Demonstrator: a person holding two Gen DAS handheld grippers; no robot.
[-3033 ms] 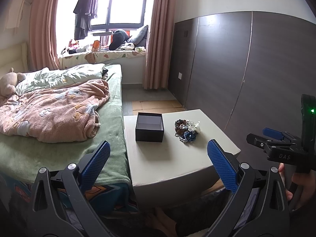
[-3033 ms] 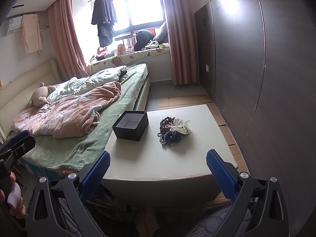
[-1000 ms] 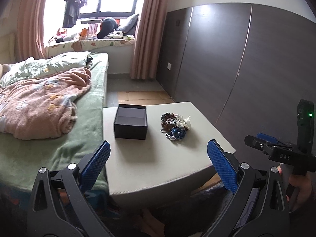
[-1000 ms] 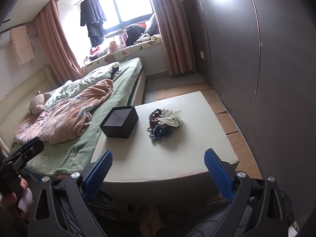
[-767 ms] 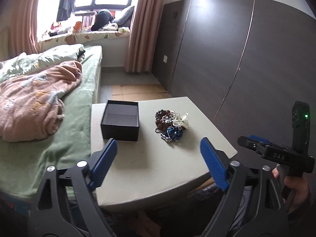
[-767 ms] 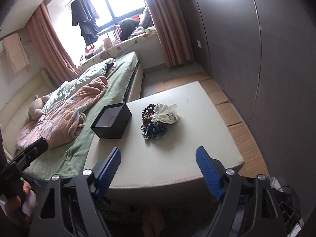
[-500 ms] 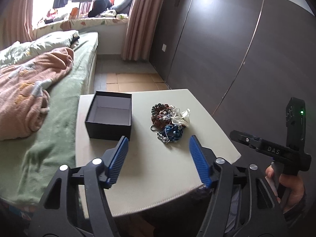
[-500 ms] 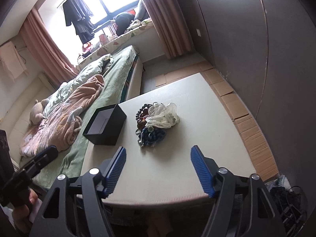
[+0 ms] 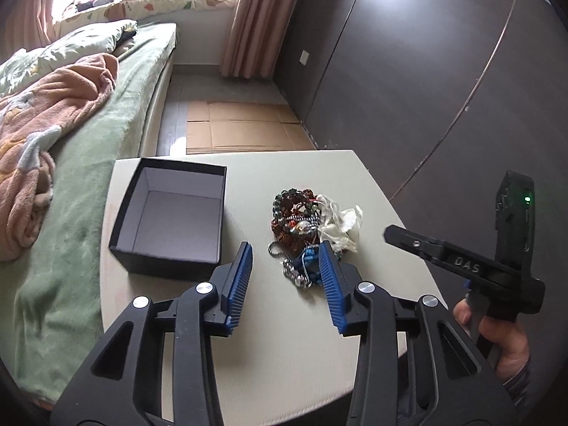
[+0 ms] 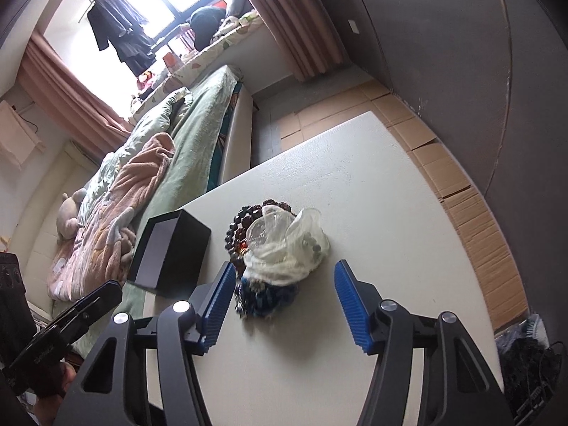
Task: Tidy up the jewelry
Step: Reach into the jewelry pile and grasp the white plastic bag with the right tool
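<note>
Your counter [image 9: 291, 337] carries an open black box [image 9: 174, 220] and, just right of it, the jewelry pile [image 9: 301, 234] with a white bag [image 10: 284, 245] on top. Your left gripper [image 9: 285, 284] and right gripper [image 10: 284, 301] both hover near the pile's blue beads [image 9: 309, 259], jaws apart but closing, holding nothing.

The left wrist camera looks forward and steeply down along its tongs [image 9: 285, 266] onto the table [image 9: 284, 337], from near. The right wrist camera [image 10: 284, 284] looks down the same way, rolled sideways. Both views share the table, the black box [image 9: 170, 220], the jewelry pile [image 10: 273, 248] and the bed [image 9: 88, 142].
</note>
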